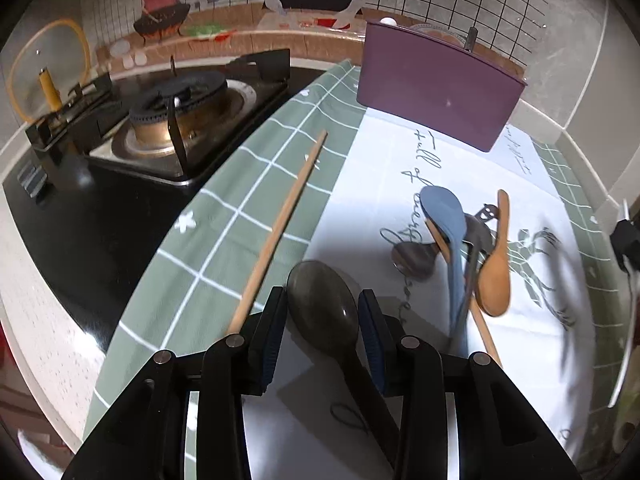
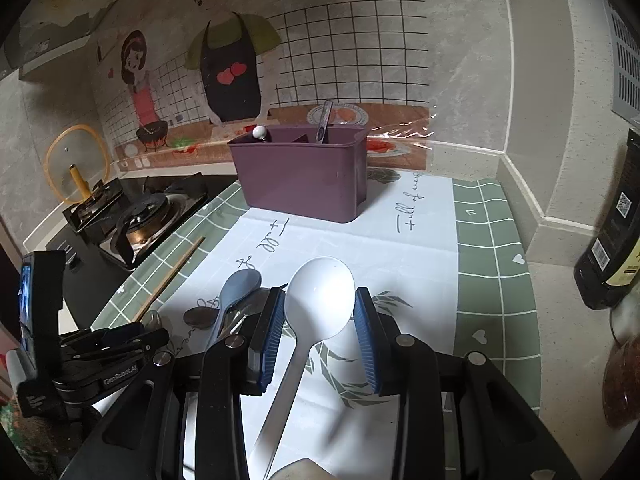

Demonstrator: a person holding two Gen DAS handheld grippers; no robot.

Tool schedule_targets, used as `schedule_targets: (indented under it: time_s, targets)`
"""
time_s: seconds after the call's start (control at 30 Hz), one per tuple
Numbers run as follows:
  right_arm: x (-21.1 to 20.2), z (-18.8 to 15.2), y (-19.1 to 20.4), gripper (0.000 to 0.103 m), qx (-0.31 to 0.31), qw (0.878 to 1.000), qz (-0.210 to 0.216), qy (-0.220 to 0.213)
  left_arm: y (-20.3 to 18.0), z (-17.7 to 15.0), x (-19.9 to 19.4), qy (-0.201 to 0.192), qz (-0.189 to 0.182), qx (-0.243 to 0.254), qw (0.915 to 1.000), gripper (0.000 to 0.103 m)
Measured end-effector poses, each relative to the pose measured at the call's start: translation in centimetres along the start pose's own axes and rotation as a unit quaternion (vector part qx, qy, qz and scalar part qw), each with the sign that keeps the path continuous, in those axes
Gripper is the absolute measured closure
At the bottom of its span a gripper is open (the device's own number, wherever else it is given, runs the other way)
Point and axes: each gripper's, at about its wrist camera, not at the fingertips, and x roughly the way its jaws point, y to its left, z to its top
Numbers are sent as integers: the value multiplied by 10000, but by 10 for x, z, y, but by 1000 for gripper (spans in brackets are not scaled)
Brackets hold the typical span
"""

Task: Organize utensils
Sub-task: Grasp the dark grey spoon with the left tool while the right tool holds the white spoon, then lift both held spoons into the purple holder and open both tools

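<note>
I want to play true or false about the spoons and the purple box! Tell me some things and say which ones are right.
1. The white spoon sits between the fingers of the right hand-held gripper. True.
2. The purple box is lying flat on its side. False: it stands upright on the cloth.
3. The left hand-held gripper has a dark grey spoon between its fingers. True.
4. The long wooden stick is inside the purple box. False: it lies on the green checked cloth beside the stove.
5. The blue spoon lies in a pile with other utensils. True.
</note>
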Motion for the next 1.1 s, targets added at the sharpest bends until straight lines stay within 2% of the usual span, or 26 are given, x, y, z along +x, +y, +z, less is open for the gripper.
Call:
schedule_targets:
  time_s: [0.13,0.33,0.4,0.53,0.77,0.93,1.1]
  targets:
    - [0,0,-2,71,11,10000,-15,-56,3,0,0,-14,-58,-2,10000,65]
    - [-4,5,1,71,-68,9998,3,-185,20,2,-5,5,-666,-175,9976,66]
    - [-7,7,2,71,-108,9996,74,-256,24,5,-16,-207,-762,-155,9968,66]
    - [-9,13,1,71,-82,9991,246,-329,24,13,-39,-637,-711,107,9954,66]
    - [3,22,-6,71,159,9983,531,-158,22,30,-78,-1240,-970,411,9867,66]
    - [6,28,-6,71,242,9983,515,-144,19,48,-97,-1613,-1075,704,9785,66]
    - [7,37,-1,71,112,9994,262,-207,17,74,-103,-1771,-1248,874,9723,67]
